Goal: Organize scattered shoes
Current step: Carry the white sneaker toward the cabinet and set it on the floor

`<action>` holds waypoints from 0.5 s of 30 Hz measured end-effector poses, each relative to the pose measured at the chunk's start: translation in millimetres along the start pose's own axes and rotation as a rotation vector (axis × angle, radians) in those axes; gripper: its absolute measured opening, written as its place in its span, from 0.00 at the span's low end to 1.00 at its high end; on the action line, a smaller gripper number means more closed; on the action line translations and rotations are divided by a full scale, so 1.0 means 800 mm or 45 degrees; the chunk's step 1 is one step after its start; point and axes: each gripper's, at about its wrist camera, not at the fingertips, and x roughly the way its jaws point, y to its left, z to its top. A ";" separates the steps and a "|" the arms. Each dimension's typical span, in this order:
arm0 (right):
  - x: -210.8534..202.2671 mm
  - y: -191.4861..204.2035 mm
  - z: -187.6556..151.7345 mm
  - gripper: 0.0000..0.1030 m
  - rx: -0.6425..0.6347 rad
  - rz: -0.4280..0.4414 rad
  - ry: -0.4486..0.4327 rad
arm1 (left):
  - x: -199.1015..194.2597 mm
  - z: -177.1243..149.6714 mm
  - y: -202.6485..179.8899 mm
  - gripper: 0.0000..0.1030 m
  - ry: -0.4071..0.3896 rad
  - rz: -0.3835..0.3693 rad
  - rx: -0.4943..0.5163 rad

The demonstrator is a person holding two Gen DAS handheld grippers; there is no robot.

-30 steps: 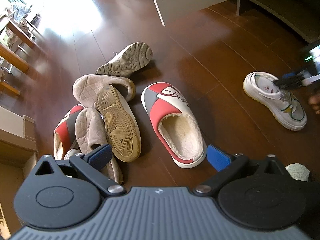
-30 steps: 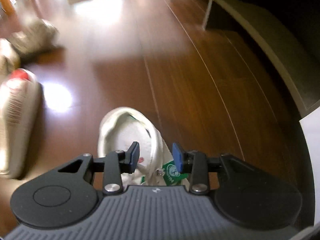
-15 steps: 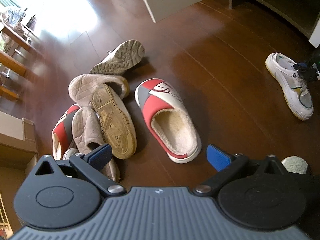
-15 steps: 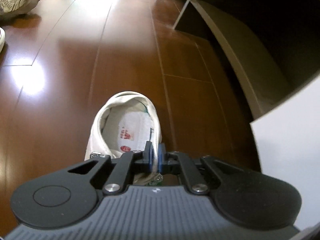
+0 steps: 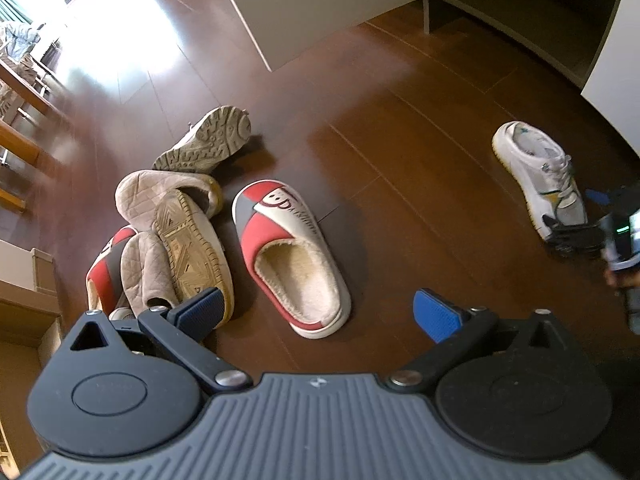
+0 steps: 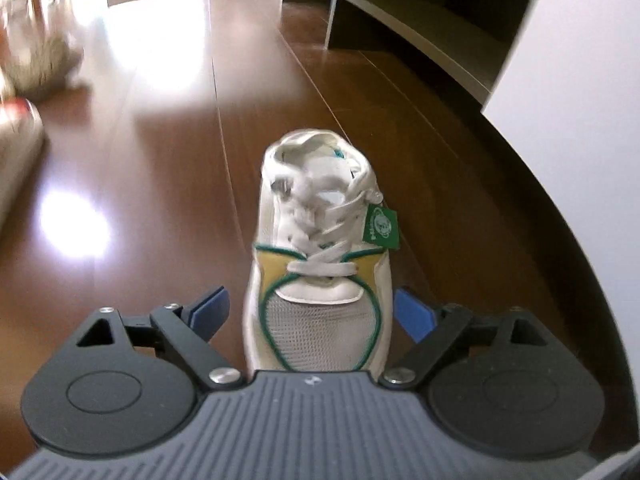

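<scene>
- Right gripper (image 6: 308, 314) low in the right wrist frame, jaws opening, blue pads clear of the sneaker (image 6: 320, 260) on both sides
- Sneaker upright on the wood floor (image 6: 160, 160), centre of that frame, toe between the spread fingers, heel toward the top, green tag (image 6: 382, 227) hanging off its right side
- Same sneaker (image 5: 540, 176) at the right edge of the left wrist frame, well apart from the other shoes, with the right gripper (image 5: 588, 220) at its toe end
- Left gripper (image 5: 316, 314) at the bottom of that frame, fingers wide, holding nothing
- Red slipper (image 5: 292, 256) upright at centre, opening toward the gripper, just above the gap between the pads
- Pile (image 5: 168, 240) at left centre: tan slippers, one sole-up, atop a second red slipper (image 5: 105, 264)
- Grey sneaker (image 5: 208, 140) on its side just above the pile, tread showing
- White cabinet (image 5: 320, 4) top centre; open shelf (image 5: 520, 20) at upper right
</scene>
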 end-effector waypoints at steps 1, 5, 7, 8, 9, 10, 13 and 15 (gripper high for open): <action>0.005 -0.003 -0.003 0.81 -0.002 0.024 -0.001 | -0.002 0.000 0.000 0.99 -0.003 0.002 -0.004; 0.007 -0.024 -0.011 0.75 -0.062 0.111 -0.037 | -0.003 -0.002 0.002 0.99 -0.003 0.019 -0.029; 0.011 -0.045 -0.014 0.73 -0.095 0.131 -0.049 | 0.001 -0.003 0.005 0.99 0.011 0.025 -0.043; 0.011 -0.055 -0.017 0.73 -0.118 0.138 -0.054 | 0.004 -0.004 0.007 0.99 0.022 0.026 -0.050; 0.009 -0.061 -0.019 0.72 -0.129 0.142 -0.056 | 0.006 -0.004 0.009 0.99 0.029 0.025 -0.053; 0.008 -0.068 -0.022 0.72 -0.143 0.147 -0.057 | 0.008 -0.004 0.009 0.99 0.036 0.022 -0.056; 0.006 -0.090 -0.028 0.72 -0.202 0.171 -0.063 | 0.012 -0.004 0.009 0.99 0.045 0.015 -0.060; 0.004 -0.095 -0.031 0.71 -0.246 0.188 -0.069 | 0.014 -0.004 0.008 0.99 0.043 0.016 -0.055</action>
